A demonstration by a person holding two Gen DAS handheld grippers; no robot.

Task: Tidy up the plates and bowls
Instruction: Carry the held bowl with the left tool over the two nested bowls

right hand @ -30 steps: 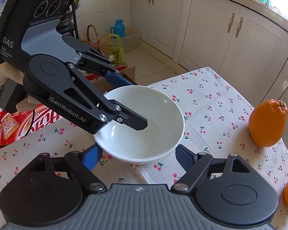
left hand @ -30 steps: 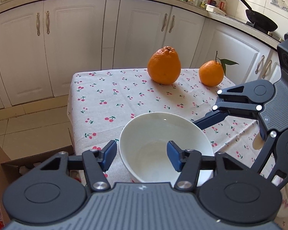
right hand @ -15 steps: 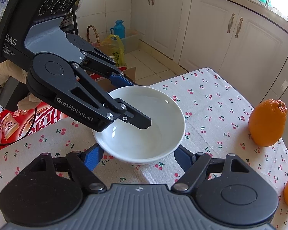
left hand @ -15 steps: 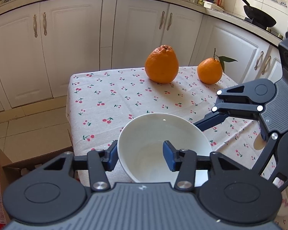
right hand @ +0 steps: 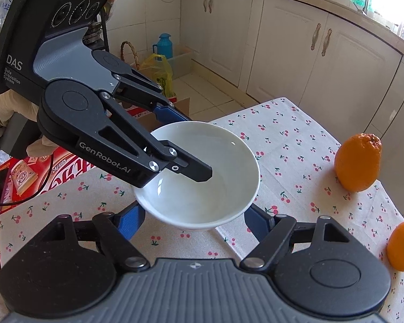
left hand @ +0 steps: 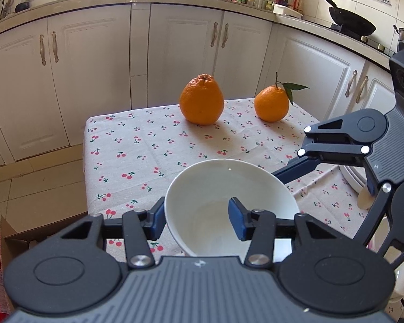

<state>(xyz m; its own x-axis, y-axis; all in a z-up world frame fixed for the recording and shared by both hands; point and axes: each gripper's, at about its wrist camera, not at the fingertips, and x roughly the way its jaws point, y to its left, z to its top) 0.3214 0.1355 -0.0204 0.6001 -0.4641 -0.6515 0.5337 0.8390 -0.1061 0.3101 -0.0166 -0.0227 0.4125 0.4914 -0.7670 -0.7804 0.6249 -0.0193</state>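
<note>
A white bowl [left hand: 229,202] is held above the cherry-print tablecloth [left hand: 148,148]. My left gripper [left hand: 198,222] is shut on its near-left rim, one blue finger outside the wall and one inside. In the right wrist view the bowl [right hand: 202,183] hangs lifted over the cloth with my left gripper [right hand: 185,145] clamped on its far-left rim. My right gripper [right hand: 194,223] is open, its blue fingers on either side of the bowl below its near wall, not touching. It also shows at the right in the left wrist view [left hand: 291,172].
A large orange [left hand: 201,99] and a smaller leafed orange [left hand: 272,103] stand at the table's far side. White cabinets [left hand: 94,67] lie beyond. A cardboard box [left hand: 2,255] sits on the floor at the left. The table's left edge [left hand: 84,167] drops to the tiled floor.
My left gripper closed onto the bowl's rim and raised the bowl off the cloth. The right gripper stayed open and nearly still.
</note>
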